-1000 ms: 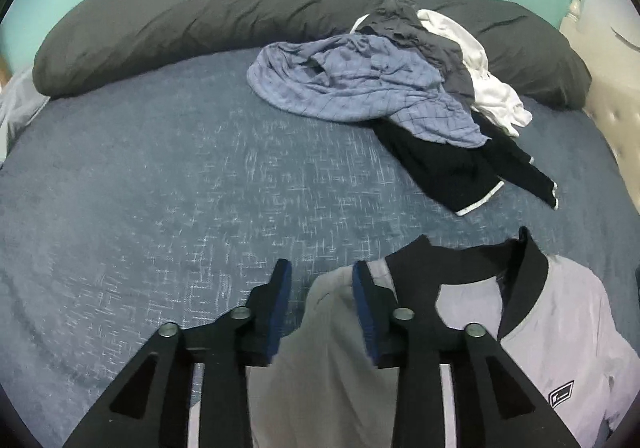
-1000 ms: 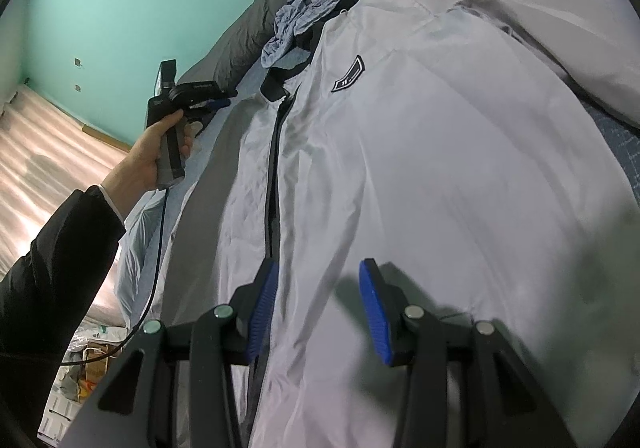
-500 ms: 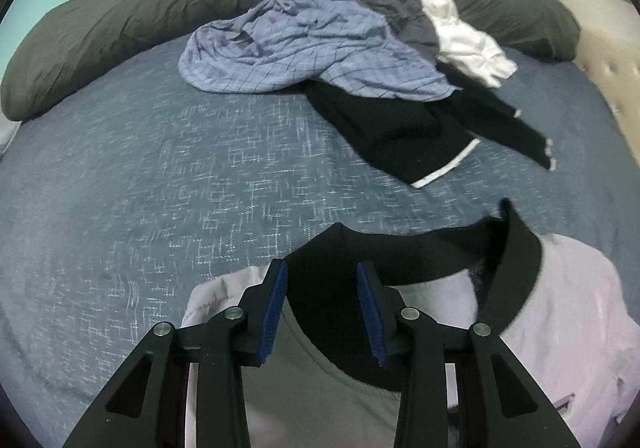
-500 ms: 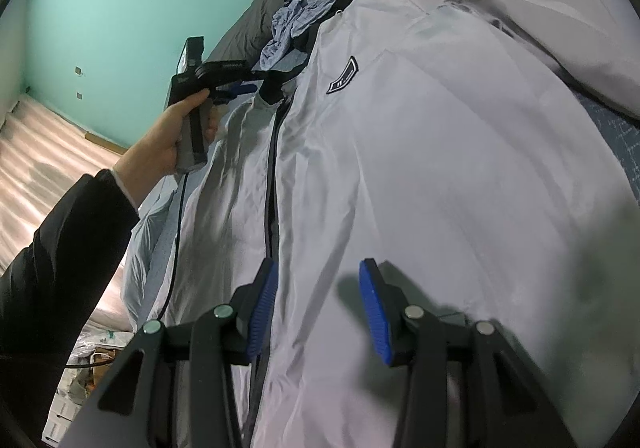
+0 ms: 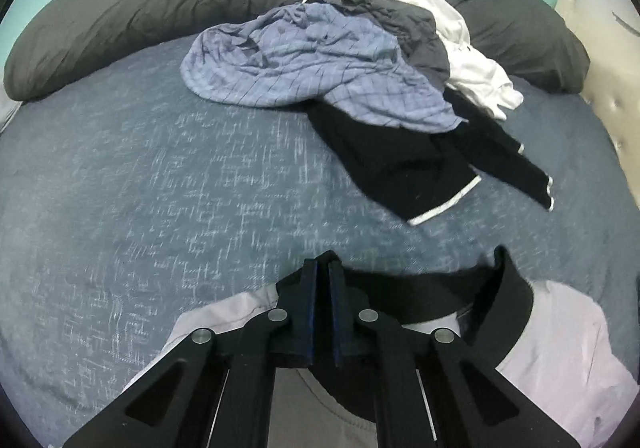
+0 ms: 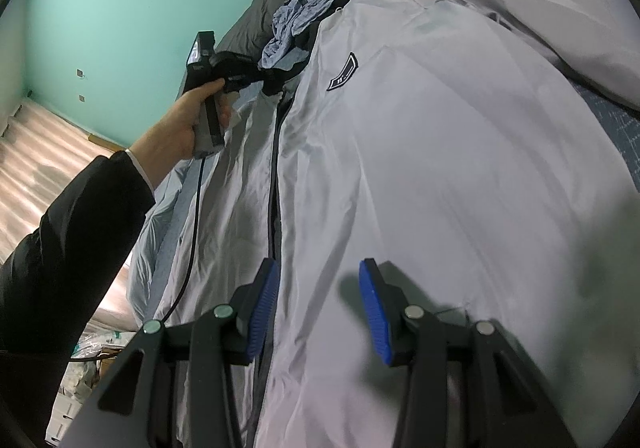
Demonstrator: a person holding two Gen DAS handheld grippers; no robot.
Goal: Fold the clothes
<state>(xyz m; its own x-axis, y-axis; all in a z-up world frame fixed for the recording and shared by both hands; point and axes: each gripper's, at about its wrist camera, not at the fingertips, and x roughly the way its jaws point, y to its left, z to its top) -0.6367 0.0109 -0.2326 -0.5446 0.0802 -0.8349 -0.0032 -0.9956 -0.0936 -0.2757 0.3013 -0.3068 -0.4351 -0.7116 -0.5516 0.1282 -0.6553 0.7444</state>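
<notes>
A light grey zip jacket (image 6: 420, 168) lies front-up on the blue bed (image 5: 160, 188). Its black collar (image 5: 420, 292) and one pale shoulder (image 5: 560, 348) show in the left wrist view. My left gripper (image 5: 323, 272) is closing tight on the collar's left end, pads pressed on the fabric. In the right wrist view a hand (image 6: 180, 128) holds that left gripper (image 6: 270, 82) at the collar. My right gripper (image 6: 316, 268) hangs open just over the jacket's lower front, beside the zip, with nothing between its fingers.
A pile of clothes (image 5: 320, 60), blue checked, dark grey, white and black, lies at the far side against a long dark pillow (image 5: 140, 8). A padded headboard (image 5: 612, 120) stands at the right. The floor (image 6: 48, 152) drops off left of the bed.
The left gripper moved along the jacket's shoulder to the collar, then shut on it. The right gripper stayed still and open.
</notes>
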